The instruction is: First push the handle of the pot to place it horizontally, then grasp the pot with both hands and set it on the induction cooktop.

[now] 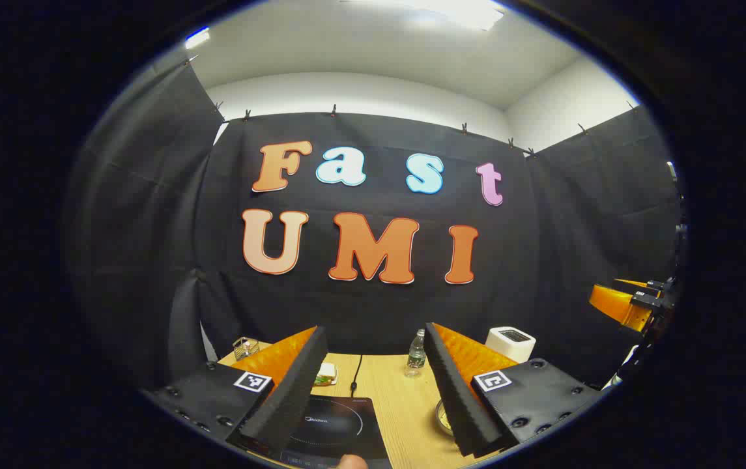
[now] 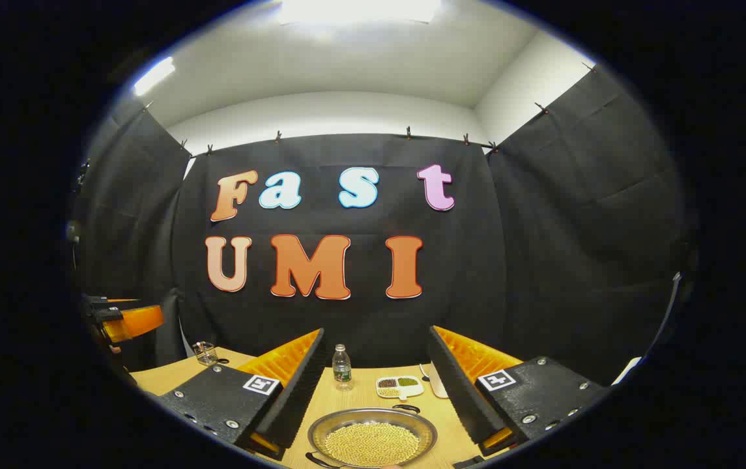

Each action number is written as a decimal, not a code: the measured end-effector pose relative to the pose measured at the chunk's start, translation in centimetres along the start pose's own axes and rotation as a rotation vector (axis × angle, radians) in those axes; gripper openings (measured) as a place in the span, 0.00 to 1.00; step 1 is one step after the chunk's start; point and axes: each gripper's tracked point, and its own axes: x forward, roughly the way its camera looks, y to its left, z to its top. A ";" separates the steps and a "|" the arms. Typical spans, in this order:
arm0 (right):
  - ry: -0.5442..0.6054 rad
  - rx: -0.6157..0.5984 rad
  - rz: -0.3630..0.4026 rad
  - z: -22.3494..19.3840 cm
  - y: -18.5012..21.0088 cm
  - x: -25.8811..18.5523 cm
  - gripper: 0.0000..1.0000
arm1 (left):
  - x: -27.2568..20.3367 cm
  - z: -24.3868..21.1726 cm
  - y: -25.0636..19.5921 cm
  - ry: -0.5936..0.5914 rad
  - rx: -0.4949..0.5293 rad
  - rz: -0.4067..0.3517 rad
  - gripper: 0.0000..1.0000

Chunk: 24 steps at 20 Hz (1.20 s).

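Hovering above the wooden table (image 2: pixel 157 374), the right gripper (image 2: pixel 376 391) has its fingers spread wide with nothing between them. Below and just ahead of it sits the metal pot (image 2: pixel 373 435), shallow, filled with small yellow grains that look like soybeans, though the view is too coarse to be sure. A dark handle (image 2: pixel 406 408) shows at its far rim, another at the near rim. Behind the pot: a water bottle (image 2: pixel 341 366), a divided dish of grains (image 2: pixel 399 385), a small glass container (image 2: pixel 204 352) at far left.

Left gripper (image 1: pixel 376 391) likewise parted and empty, poised over the black induction cooktop (image 1: pixel 340 426). Beside the cooktop on its right, a sliver of the pot rim. White toaster (image 1: pixel 510 342) stands at the table's back edge.
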 end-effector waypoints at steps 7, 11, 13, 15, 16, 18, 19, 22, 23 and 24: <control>0.036 0.011 0.006 -0.6 -0.2 0.0 0.95 | -0.3 0.1 -0.7 0.010 0.008 -0.025 0.98; 0.063 0.013 0.006 -1.3 -0.4 0.0 0.95 | -0.6 0.7 -0.9 -0.003 0.013 -0.026 0.98; 0.073 0.015 0.009 -1.5 -0.4 -0.2 0.95 | -0.7 0.8 -0.9 -0.007 0.019 -0.020 0.98; 0.080 0.014 0.008 -1.7 -0.4 -0.3 0.95 | -0.8 0.8 -1.1 -0.006 0.021 -0.025 0.98; 0.084 0.011 0.008 -1.8 -0.5 -0.3 0.95 | -0.7 1.0 -1.0 -0.005 0.021 -0.024 0.98; 0.094 0.006 0.010 -2.1 -0.5 -0.4 0.95 | -0.9 1.0 -0.9 -0.006 0.022 -0.021 0.97; 0.098 0.005 0.013 -2.2 -0.5 -0.5 0.95 | -0.9 0.8 -0.9 -0.004 0.020 -0.018 0.98; 0.111 0.006 0.017 -2.6 -0.6 -0.5 0.95 | -1.0 0.8 -0.6 0.000 0.015 -0.011 0.98; 0.114 0.005 0.017 -2.8 -0.6 -0.6 0.95 | -1.0 0.8 -0.5 -0.001 0.014 -0.008 0.98; 0.118 0.005 0.015 -2.9 -0.7 -0.6 0.95 | -1.1 0.7 -0.4 0.003 0.015 -0.007 0.97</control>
